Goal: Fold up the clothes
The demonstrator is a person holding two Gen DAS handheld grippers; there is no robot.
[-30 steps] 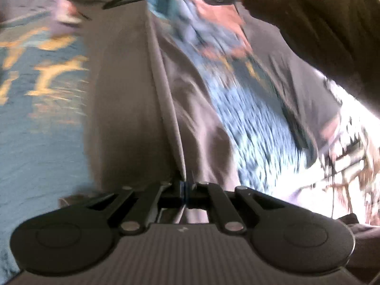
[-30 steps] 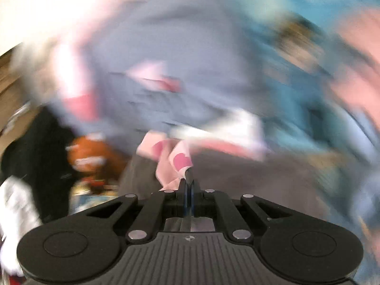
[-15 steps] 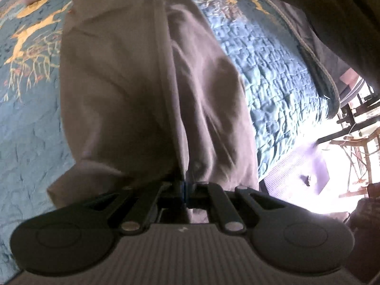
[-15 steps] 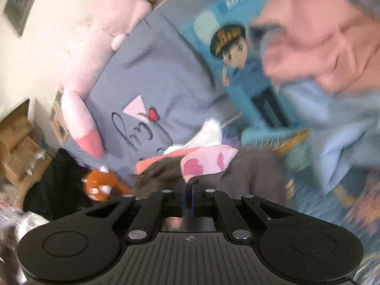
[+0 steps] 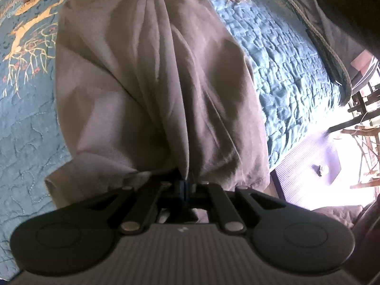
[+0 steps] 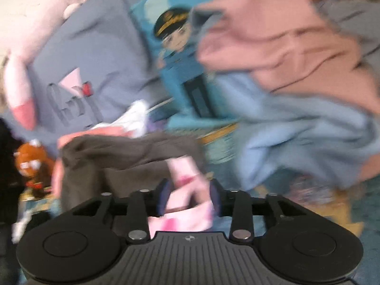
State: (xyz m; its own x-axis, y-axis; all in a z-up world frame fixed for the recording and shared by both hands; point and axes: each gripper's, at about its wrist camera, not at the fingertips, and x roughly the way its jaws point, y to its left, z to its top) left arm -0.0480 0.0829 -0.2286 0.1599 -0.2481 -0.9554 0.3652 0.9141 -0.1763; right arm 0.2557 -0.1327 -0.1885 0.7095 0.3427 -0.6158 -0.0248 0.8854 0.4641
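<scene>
A grey-brown garment (image 5: 147, 90) stretches away from me over the teal quilted bedspread (image 5: 26, 123) in the left wrist view. My left gripper (image 5: 186, 185) is shut on its near edge at a seam. In the blurred right wrist view, the garment's other end (image 6: 133, 152) lies bunched on the bed. My right gripper (image 6: 190, 197) is open, its fingers spread either side of a pink heart-patterned cloth (image 6: 185, 216) that lies loose between them.
A pink garment (image 6: 285, 42) and a light blue one (image 6: 296, 130) are heaped at right. A grey lettered pillow (image 6: 95, 66), a cartoon-figure cushion (image 6: 175, 47) and an orange plush toy (image 6: 30, 163) sit beyond. The bed edge drops to a purple mat (image 5: 308, 156).
My right gripper has gone from shut to open, letting go of the cloth. The left gripper stays shut on the garment, which now lies flatter on the bed.
</scene>
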